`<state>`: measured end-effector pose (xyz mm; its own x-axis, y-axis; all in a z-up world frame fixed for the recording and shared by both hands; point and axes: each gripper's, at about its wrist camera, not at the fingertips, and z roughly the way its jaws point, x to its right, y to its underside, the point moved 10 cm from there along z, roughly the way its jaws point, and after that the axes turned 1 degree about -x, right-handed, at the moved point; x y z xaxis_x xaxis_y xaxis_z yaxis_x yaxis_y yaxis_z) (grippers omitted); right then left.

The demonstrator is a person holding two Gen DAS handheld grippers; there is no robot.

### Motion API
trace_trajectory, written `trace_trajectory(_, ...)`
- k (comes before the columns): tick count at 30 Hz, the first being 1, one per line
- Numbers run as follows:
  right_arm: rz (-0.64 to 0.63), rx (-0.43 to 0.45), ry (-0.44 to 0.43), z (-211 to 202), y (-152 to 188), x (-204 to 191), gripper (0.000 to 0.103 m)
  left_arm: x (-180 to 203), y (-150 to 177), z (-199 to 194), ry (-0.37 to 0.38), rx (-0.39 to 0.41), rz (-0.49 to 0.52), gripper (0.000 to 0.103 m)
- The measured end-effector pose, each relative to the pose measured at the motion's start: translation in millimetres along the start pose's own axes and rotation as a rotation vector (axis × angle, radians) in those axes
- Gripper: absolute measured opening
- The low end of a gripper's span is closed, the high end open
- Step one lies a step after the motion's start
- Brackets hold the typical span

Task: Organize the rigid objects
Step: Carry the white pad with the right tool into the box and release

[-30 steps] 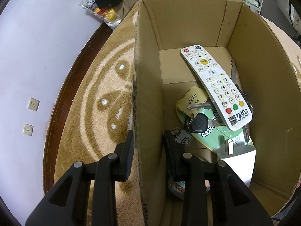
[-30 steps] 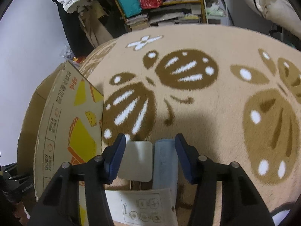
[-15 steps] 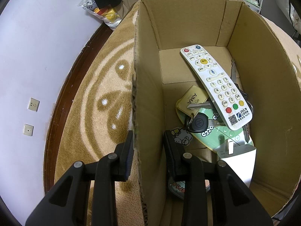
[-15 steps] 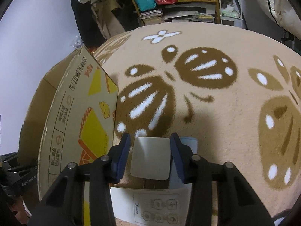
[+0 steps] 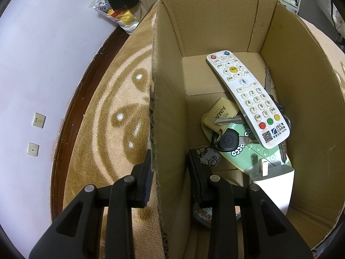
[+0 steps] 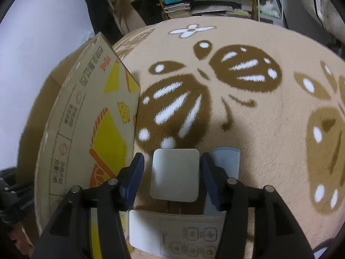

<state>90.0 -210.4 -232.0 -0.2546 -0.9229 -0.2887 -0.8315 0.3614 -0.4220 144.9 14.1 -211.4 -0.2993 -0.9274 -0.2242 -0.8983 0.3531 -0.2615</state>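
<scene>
Room: we work on a tan rug (image 6: 269, 129) with brown leaf patterns, cluttered shelves (image 6: 204, 2) behind it.
Left gripper (image 5: 170, 172): our fingers pinch the near wall of the cardboard box (image 5: 215, 28), one pad outside, one inside; this hold has not shifted over the last second.
Box contents: ahead of the inner finger lie a white remote (image 5: 248, 99), a car key (image 5: 228, 140) and a green card (image 5: 248, 153).
Right gripper (image 6: 171, 174): our jaws are opening, and the white square block (image 6: 174, 174) sits between the fingers with a gap on each side, so nothing is gripped.
Change: a second ago the block and the pale blue piece (image 6: 226, 164) both lay between the fingers; now the blue piece is outside the right finger.
Below the fingers: a white panel with buttons (image 6: 183, 235), possibly another remote.
Meaning: we judge the block singled out, ready for the box.
</scene>
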Motion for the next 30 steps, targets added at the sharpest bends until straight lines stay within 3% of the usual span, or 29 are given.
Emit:
trace_trajectory(3, -0.012, -0.01, 0.022, 1.5, 1.4, 1.3, 0.049, -0.1, 0.2, -0.8, -0.001, 0.0, 0.001, 0.031)
trace_trajectory(12, -0.059, 0.016, 0.07, -9.0, -1.5, -4.8, 0.048, -0.3, 0.7, -1.7, -0.002, 0.0, 0.002, 0.031)
trace_trajectory(30, -0.11, 0.329, -0.004, -97.1, -45.5, -48.7, 0.048, 0.4, 0.1, -1.6, -0.002, 0.0, 0.002, 0.031)
